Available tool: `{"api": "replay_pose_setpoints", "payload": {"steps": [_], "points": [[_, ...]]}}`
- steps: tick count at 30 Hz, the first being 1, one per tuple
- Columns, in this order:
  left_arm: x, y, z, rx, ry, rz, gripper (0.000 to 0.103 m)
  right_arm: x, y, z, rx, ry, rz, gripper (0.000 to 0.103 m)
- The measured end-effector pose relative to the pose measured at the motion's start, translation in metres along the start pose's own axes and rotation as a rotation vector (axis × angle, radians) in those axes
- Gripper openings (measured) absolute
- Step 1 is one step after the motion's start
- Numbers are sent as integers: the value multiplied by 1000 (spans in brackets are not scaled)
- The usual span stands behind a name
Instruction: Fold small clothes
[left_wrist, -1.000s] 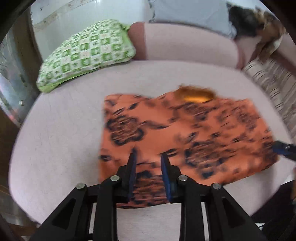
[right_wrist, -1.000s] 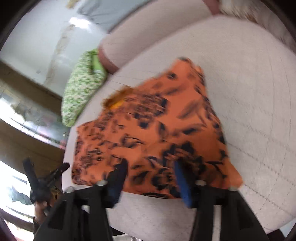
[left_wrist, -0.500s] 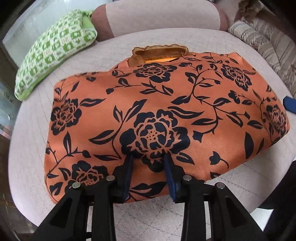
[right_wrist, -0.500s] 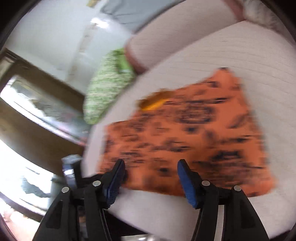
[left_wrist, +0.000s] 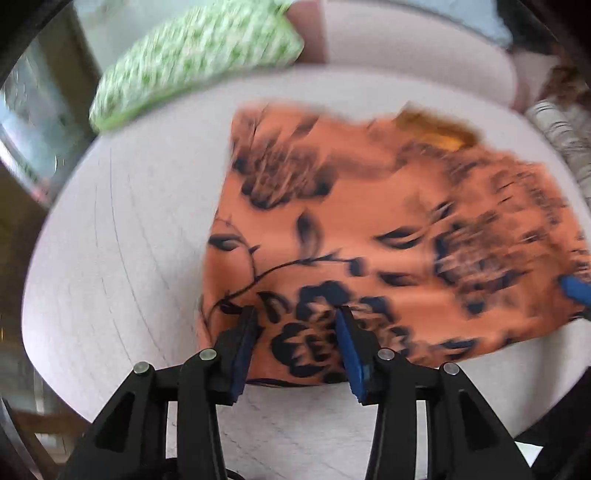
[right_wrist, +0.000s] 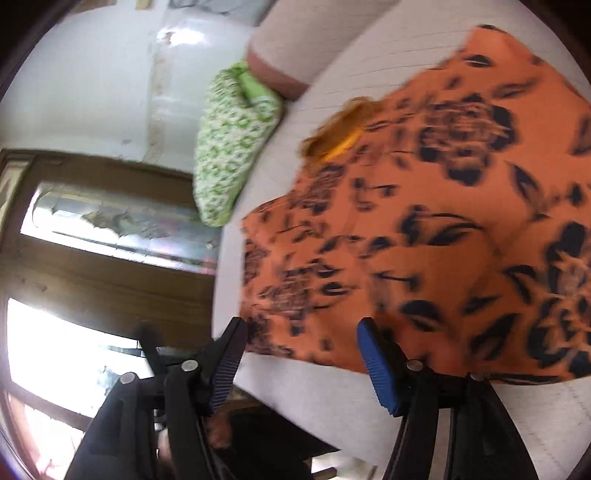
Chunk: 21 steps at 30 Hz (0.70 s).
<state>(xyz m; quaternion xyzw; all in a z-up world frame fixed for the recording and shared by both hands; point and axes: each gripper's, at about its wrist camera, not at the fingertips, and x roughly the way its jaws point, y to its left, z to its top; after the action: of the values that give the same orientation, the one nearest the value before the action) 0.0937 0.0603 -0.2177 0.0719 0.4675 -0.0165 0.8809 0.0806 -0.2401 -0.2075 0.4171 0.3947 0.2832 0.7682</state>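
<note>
Here we find the orange floral garment (left_wrist: 388, 229) lying flat on the pale quilted cushion (left_wrist: 122, 258), folded into a rough rectangle with its mustard neckband (left_wrist: 436, 127) at the far edge. A green patterned pillow (left_wrist: 192, 55) sits well behind it, against the bolster (left_wrist: 406, 40).

Our left gripper (left_wrist: 295, 325) hovers over the garment's near edge, toward its left corner. Its jaws are spreading, with cloth lying beneath and between them, but the blue pads do not press on it, so nothing is pinched. Our right gripper (right_wrist: 301, 350) stands off the garment's near edge by a corner; its jaws are also widening, and no fabric is caught in them. One blue fingertip of it shows at the right margin of the left wrist view (both views are smeared, so fine contact is hard to judge).

We judge this to be the moment between folds: the cloth is laid down and let go, and a further fold has not begun. How many folds remain we cannot tell, though the rectangle looks wide enough for one more.

The next move calls for both grippers to settle on matching corners of one edge, close on all the layers there, and lift together so the stack does not slide apart on the smooth cushion.
</note>
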Motion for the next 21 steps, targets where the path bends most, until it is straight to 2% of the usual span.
{"api": "replay_pose_setpoints", "payload": {"steps": [2, 3, 4, 5, 8, 11, 13, 16, 18, 21], "points": [[-4, 0, -2, 13, -31, 1, 47, 19, -5, 0, -1, 45, -20, 66], [-9, -2, -2, 21, -36, 2, 47, 29, -17, 0, 31, 78, -67, 66], [-15, -2, -3, 21, -50, -6, 47, 29, -27, -2, 71, 89, -78, 64], [-21, 0, -2, 18, -70, -17, 47, 27, -31, -2, 105, 66, -48, 64], [-28, 11, -3, -18, -107, 21, 47, 23, -3, 3, 27, 53, -45, 66], [-13, 23, -7, -69, -51, 48, 47, 37, 23, 7, -18, 93, 22, 66], [-9, 25, -10, -77, -51, 33, 49, 59, 26, 10, -16, 132, 50, 66], [-15, 24, -8, -80, -46, 41, 49, 94, 2, 12, 53, 215, -22, 63], [-24, 24, -5, -82, -72, 30, 49, 88, 4, 15, 76, 191, 3, 63], [-33, 19, 6, -73, -111, 0, 49, 59, 28, 25, -62, 116, -40, 64]]}}
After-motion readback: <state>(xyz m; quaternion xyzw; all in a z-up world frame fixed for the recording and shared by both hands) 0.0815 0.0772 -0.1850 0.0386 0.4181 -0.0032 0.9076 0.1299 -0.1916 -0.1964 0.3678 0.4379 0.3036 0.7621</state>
